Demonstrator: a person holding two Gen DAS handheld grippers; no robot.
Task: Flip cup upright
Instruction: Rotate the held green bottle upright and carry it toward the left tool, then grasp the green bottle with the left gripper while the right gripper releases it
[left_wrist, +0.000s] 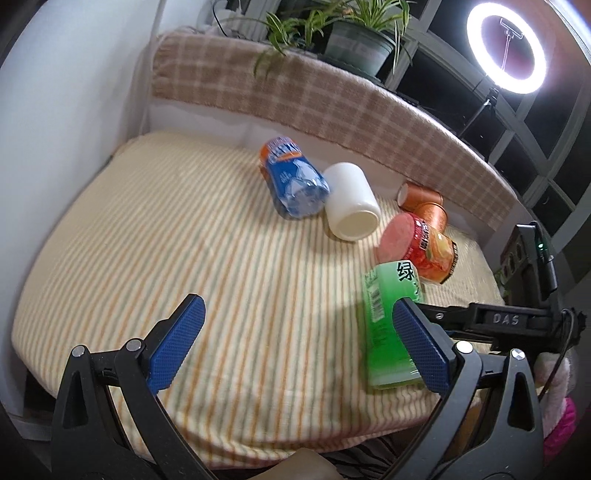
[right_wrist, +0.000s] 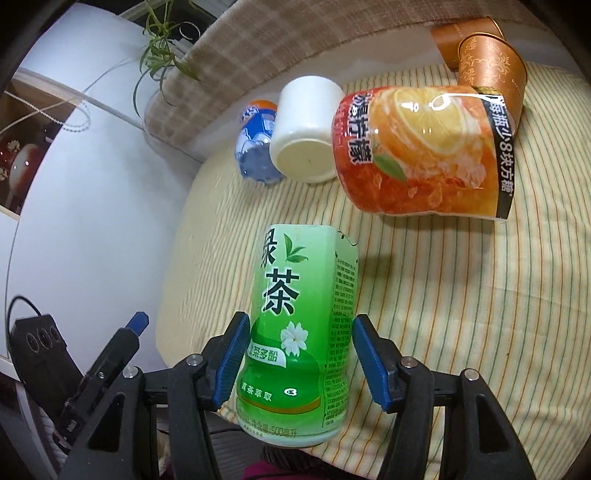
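Green tea cup (right_wrist: 299, 332) between right gripper (right_wrist: 301, 363) jaws, left pad touching, right apart. Light, slick, crushable; grip mid-body. Left gripper (left_wrist: 295, 347) agape.

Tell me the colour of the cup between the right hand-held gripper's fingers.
Green cup, with a white flower; clearest in the right wrist view.

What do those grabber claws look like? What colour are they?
Both the left gripper and the right gripper have black plastic frames with triangle cut-outs and shiny silver bolts. Their fingertip pads are bright blue with a bumpy grid texture. The right gripper's side bar reads "DAS", and a thin black cable hangs by it.
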